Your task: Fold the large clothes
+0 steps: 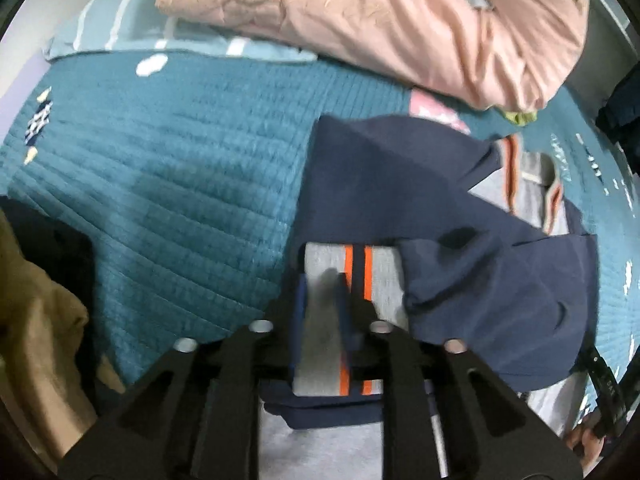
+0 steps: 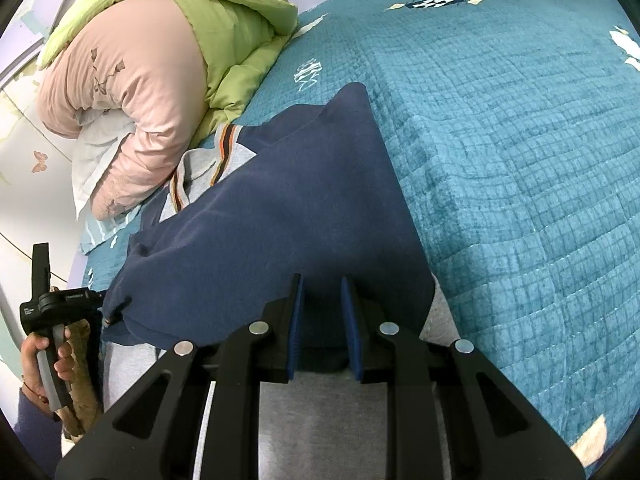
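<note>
Gripping the navy garment (image 2: 280, 208) on both sides: left gripper (image 1: 322, 292), right gripper (image 2: 322, 300).

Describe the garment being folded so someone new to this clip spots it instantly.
Start at the teal quilted bedspread covering the bed. Near its edge, beside the rolled pink-and-green duvet, lies the navy sweatshirt. Its grey panels edged with orange and dark stripes set it apart from the plain bedding.

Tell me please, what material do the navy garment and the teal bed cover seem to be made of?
Navy garment: probably soft cotton knit or fleece, matte, slightly fuzzy, with grey striped trim. Teal bed cover: quilted, velvety fabric, judging by its stitched grid and soft sheen.
</note>
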A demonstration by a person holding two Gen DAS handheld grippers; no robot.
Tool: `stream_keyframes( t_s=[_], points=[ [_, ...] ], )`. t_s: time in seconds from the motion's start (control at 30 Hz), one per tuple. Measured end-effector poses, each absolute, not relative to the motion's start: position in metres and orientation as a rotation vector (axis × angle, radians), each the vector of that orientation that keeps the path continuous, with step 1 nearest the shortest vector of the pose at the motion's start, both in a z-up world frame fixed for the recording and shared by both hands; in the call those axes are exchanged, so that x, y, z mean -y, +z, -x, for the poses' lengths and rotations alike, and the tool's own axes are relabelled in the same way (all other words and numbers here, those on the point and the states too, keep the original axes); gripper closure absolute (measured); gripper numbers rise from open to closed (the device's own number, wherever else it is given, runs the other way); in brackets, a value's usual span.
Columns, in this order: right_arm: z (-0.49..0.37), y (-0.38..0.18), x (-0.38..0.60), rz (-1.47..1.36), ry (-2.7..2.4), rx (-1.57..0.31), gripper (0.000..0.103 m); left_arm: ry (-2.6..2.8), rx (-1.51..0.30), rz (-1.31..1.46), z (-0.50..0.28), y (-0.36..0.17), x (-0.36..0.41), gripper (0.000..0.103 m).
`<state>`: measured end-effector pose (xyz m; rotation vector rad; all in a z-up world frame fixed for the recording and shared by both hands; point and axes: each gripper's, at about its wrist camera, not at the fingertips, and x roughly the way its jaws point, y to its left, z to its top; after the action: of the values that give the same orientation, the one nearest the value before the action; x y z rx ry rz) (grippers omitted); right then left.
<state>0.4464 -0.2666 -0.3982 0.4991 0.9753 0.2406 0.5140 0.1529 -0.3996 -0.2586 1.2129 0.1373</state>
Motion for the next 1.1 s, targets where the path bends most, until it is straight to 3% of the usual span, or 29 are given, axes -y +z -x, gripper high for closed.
stream_keyframes(
  t_s=[0.07,0.2,0.37,0.63,0.93,1.03,1.1],
  points=[
    [-0.445,-0.383,0.27,-0.517,0.258,-0.94,0.069,0.128,-1.166,0.267,-0.514,-0.384,-0.156,0.028],
    [-0.455,-0.355,0.274,-0.481,0.265,-0.874,0.057,0.125,-1.116,0.245,-0.532,-0.363,-0.158,0.027],
    [-0.505,-0.363,0.284,-0.428,0.222,-0.932,0.052,0.105,-1.188,0.186,-0.573,-0.385,-0.156,0.027],
    [-0.57,-0.386,0.294,-0.413,0.187,-1.016,0.052,0.08,-1.247,0.19,-0.603,-0.431,-0.158,0.027],
    [-0.6,-0.404,0.279,-0.395,0.249,-1.079,0.05,0.037,-1.211,0.142,-0.612,-0.437,-0.152,0.027],
    [-0.601,-0.401,0.276,-0.392,0.287,-1.065,0.068,0.037,-1.215,0.119,-0.622,-0.438,-0.145,0.028],
    [-0.6,-0.401,0.272,-0.397,0.329,-1.068,0.087,0.033,-1.219,0.098,-0.624,-0.438,-0.14,0.035]
  ],
)
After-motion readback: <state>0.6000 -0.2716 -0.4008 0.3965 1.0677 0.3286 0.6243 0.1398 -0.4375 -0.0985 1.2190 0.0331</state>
